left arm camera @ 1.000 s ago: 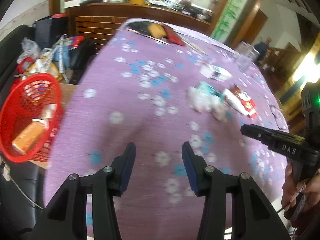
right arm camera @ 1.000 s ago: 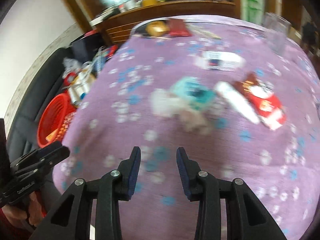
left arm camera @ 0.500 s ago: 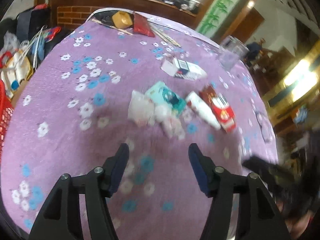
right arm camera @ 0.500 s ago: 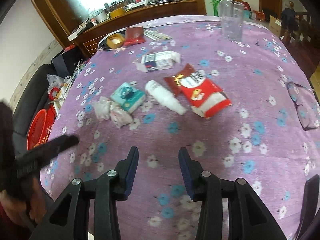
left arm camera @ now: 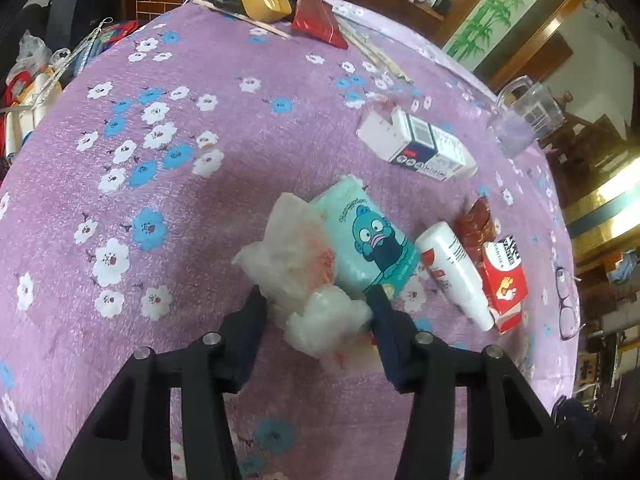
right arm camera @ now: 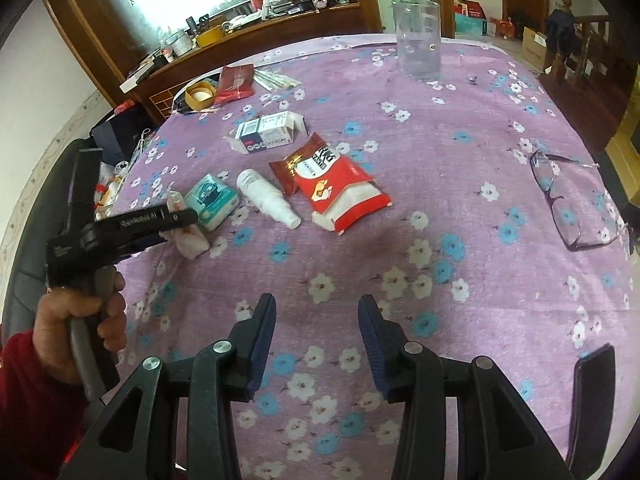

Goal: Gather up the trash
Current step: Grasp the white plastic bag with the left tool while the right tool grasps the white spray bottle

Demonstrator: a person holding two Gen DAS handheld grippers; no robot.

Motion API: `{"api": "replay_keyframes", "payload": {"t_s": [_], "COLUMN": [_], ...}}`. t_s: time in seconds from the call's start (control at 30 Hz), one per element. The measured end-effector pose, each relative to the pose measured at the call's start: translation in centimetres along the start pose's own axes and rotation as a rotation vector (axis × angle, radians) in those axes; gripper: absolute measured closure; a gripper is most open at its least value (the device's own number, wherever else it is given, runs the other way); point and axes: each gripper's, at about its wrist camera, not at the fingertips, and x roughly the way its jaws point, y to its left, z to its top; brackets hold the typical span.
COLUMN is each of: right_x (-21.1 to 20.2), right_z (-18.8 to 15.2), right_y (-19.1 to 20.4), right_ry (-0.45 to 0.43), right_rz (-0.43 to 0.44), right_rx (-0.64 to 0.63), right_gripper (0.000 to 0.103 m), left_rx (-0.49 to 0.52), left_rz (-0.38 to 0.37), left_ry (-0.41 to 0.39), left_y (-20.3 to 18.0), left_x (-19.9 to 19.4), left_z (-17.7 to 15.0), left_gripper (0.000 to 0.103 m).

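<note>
White crumpled tissue [left arm camera: 324, 316], stained faintly red, lies between the spread fingers of the left hand-held gripper [left arm camera: 316, 300], which is open and has not closed on anything; straddling the wad this way looks like the setup for a pinch, since soft paper gives way and needs both pads brought in from either side. A second, larger tissue wad [left arm camera: 292, 248] sits just beyond it, touching the mint tissue pack [left arm camera: 368, 240] with its cartoon fish. Past the pack, further from the tissue, lie a white tube [left arm camera: 452, 268], a red snack packet [left arm camera: 502, 280] and a white medicine box [left arm camera: 416, 148]. The right hand-held gripper [right arm camera: 316, 320] hovers open and empty over bare cloth, well apart from the tissue, probably waiting its turn. Everything rests on a tabletop [right arm camera: 460, 152] covered in purple cloth printed with white and blue flowers; a clear measuring jug [right arm camera: 416, 36] and eyeglasses [right arm camera: 572, 200] sit far from the tissue. Behind the tabletop runs a cluttered wooden counter [right arm camera: 256, 28] under a bright window.
</note>
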Motion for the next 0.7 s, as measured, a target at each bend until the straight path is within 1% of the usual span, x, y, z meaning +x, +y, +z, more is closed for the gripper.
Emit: {"api": "replay_keyframes", "payload": {"t_s": [0.17, 0.37, 0.5, 0.63, 0.7], "right_x": [1.3, 5.2, 8.3, 11.3, 12.7], "right_z": [2.0, 5.5, 7.4, 8.7, 9.1], "right_y": [1.4, 4.5, 6.5, 7.6, 7.9], "right_ry": [0.000, 0.015, 0.042, 0.077, 0.087], "right_rz": [0.032, 0.079, 0.083, 0.058, 0.033], "right_rx": [-0.061, -0.174, -0.240, -0.286, -0.311], "right_gripper": [0.057, 0.057, 0.057, 0.057, 0.057], "left_rx": [0.087, 0.171, 0.210, 0.212, 0.207], "left_rz": [0.016, 0.042, 0.059, 0.073, 0.074], "left_ry": [-0.026, -0.049, -0.064, -0.085, -0.088], "left_y": [0.2, 1.3, 1.9, 2.7, 3.1], "left_x": [-1.7, -4.5, -6.1, -7.7, -8.3], "left_z": [-1.4, -4.8, -6.4, -7.4, -7.6], "left_gripper": [0.060, 0.060, 0.060, 0.060, 0.060]}}
